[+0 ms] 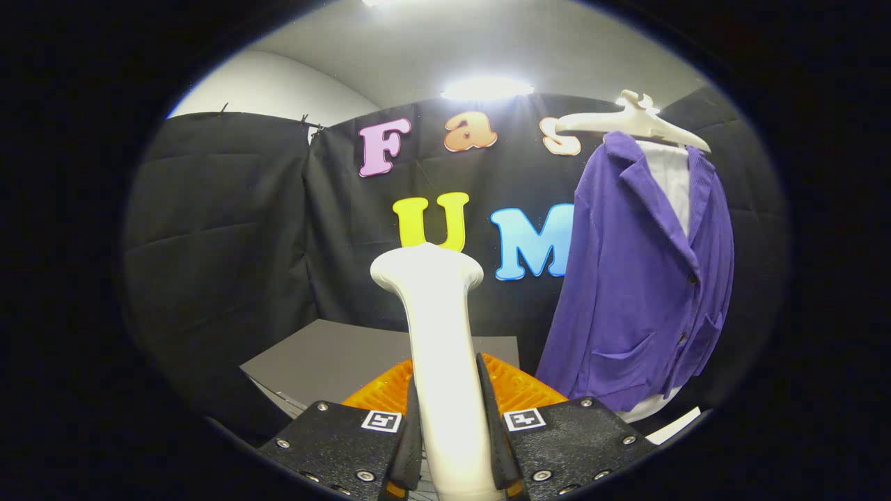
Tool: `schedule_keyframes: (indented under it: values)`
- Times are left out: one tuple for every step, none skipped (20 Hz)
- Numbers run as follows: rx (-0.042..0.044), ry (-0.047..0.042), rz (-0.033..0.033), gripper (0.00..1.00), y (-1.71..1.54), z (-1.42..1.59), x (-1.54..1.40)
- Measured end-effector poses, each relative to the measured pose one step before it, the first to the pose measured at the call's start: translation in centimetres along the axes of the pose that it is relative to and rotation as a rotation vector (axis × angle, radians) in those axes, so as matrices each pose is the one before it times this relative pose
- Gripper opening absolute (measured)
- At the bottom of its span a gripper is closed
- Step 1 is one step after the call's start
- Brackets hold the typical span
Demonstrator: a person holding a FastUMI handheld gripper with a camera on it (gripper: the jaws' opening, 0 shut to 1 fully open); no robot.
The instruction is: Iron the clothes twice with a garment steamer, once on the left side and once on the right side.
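Note:
A white garment steamer (438,334) stands upright between my fingers, its handle pressed from both sides and its flared head rising above them. My gripper (449,424) is shut on that handle. Off to the right and farther away hangs a purple jacket (647,292) over a white shirt (669,182), both on a white hanger (630,122). The jacket's front faces me, with buttons and two pockets showing. The steamer head is well left of the jacket and apart from it.
A grey tabletop (327,358) lies beyond the fingers on the left. A bright ceiling lamp (487,88) glows above. A white surface edge (674,426) shows under the jacket's hem.

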State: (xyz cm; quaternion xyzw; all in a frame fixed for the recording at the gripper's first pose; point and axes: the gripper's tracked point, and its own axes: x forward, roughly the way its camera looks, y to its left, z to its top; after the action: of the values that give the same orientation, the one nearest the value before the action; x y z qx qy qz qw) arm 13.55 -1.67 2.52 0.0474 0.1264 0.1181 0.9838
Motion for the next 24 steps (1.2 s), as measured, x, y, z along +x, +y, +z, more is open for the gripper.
schedule_keyframes:
  values:
    - [-0.00482, -0.01587, -0.00306, 0.39, -0.706, 0.541, -1.214]
    - [-0.00719, -0.01572, 0.00000, 0.39, -0.834, 0.366, -0.953]
    - [-0.00370, -0.01796, 0.00250, 0.39, -0.774, 0.552, -1.013]
    - [-0.00020, -0.02929, 0.00274, 0.39, -0.844, 0.852, -0.842]
    - [0.00660, -0.02869, -0.00227, 0.39, -0.955, 0.902, -0.674]
    - [0.00961, -0.01868, -0.00800, 0.39, -1.105, 0.549, -0.592]
    - [0.01034, -0.01166, -0.01337, 0.39, -0.974, 0.582, -0.447]
    - [0.01043, -0.00590, -0.01080, 0.39, -0.748, 0.547, -0.567]
    - [0.00708, -0.00565, -0.00615, 0.39, -0.728, 0.452, -0.342]
    - [0.00068, -0.01151, -0.00926, 0.39, -0.664, 0.772, 0.103]
    - [-0.00720, -0.01452, -0.01381, 0.39, -0.795, 0.811, 0.132]
    - [-0.00452, -0.01654, -0.02088, 0.39, -0.981, 0.748, 0.371]
    - [-0.00182, -0.01349, -0.02112, 0.39, -0.808, 0.763, 0.473]
    - [0.00088, -0.01615, -0.02168, 0.39, -0.740, 0.621, 0.412]
    - [0.00413, -0.01309, -0.02396, 0.39, -0.692, 0.545, 0.472]
    - [0.00747, -0.01505, -0.02738, 0.39, -0.723, 0.257, 0.441]
    - [0.00822, -0.00971, -0.02922, 0.39, -0.734, 0.334, 0.622]
    - [0.00230, -0.00433, -0.02529, 0.39, -0.716, 0.010, 0.548]
    - [-0.00568, -0.01086, -0.02467, 0.39, -0.596, 0.205, 0.610]
    - [-0.00856, -0.01224, -0.02494, 0.39, -0.659, 0.273, 0.650]
    - [-0.00597, -0.01314, -0.02069, 0.39, -0.464, 0.267, 0.768]
    - [-0.00729, -0.00717, -0.01691, 0.39, -0.331, -0.024, 0.734]
    - [-0.01010, -0.00216, -0.02256, 0.39, -0.497, -0.091, 0.861]
    - [-0.01290, -0.01054, -0.02812, 0.39, -0.593, -0.069, 0.661]
